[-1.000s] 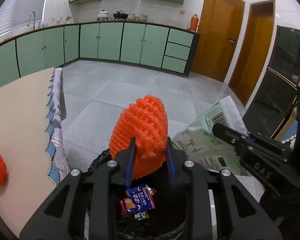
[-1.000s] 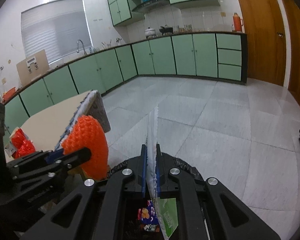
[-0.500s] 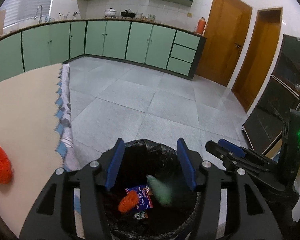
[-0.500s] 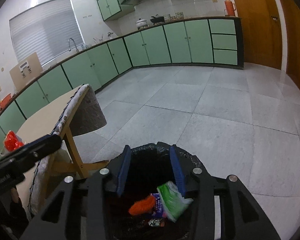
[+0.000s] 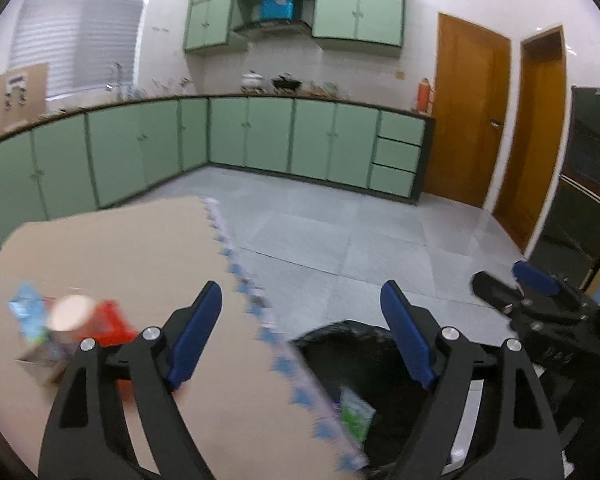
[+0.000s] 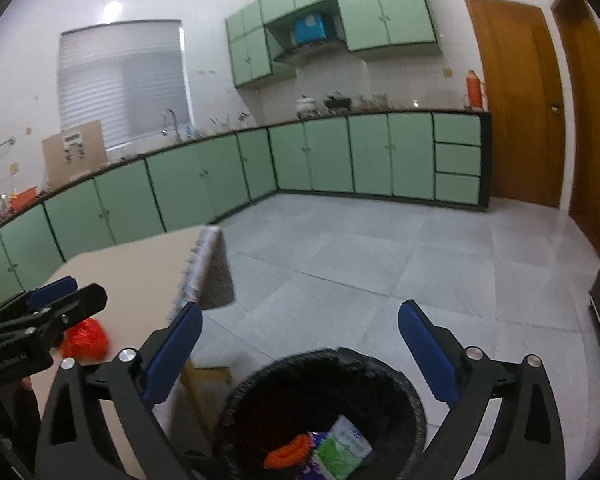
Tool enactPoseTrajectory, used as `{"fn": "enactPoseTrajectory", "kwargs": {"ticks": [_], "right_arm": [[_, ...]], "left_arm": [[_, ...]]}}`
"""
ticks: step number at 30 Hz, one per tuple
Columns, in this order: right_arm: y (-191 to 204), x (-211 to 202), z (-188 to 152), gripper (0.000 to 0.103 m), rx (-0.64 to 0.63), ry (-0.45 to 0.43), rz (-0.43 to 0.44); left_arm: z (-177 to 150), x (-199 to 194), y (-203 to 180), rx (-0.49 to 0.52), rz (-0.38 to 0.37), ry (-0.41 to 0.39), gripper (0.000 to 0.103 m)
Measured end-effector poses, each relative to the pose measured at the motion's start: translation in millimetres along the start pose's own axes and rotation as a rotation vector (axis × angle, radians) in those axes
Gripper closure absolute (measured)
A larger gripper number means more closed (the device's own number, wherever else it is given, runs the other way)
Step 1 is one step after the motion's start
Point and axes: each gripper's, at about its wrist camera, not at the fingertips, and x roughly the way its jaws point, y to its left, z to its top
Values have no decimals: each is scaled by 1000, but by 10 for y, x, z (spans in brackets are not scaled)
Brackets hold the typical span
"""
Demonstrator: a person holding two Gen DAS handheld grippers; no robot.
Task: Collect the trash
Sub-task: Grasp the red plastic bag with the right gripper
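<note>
Green cabinet run (image 6: 340, 160), largest item, wrapping two walls of a kitchen with pale grey floor tiles (image 6: 360, 264) and brown doors (image 5: 466, 120) to the right. Table (image 5: 112, 256), tan top with a blue-patterned cloth edge, standing just beside the bin. Bin (image 6: 380, 372), round, lined with a black bag, on the floor below the right gripper; inside lie an orange foam net (image 6: 288, 454), a green-and-white wrapper (image 6: 342, 450) and a small blue packet, partly hidden. Remaining trash (image 5: 76, 324) on the table top: a red-orange piece, a pale blue scrap and a whitish round object, all blurred, long axis not readable. It lies ahead and to the left of the left gripper (image 5: 300, 328), well apart from the right gripper (image 6: 298, 350); judged the left hand's pick, being nearer. Left gripper: jaws opening, nothing between the blue pads, pointing over the table edge. Right gripper: jaws opening, spread wide, nothing between them, above the bin.
</note>
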Motion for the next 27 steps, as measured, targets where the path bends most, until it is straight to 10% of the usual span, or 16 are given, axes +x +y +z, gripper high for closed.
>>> {"fn": "enactPoseTrajectory", "kwargs": {"ticks": [12, 27], "right_arm": [[1047, 39, -16, 6, -75, -40, 137], [2177, 627, -409, 6, -229, 97, 277]], "left_arm": [[-158, -754, 1205, -83, 257, -28, 22], [-336, -977, 1992, -187, 397, 1, 22]]}}
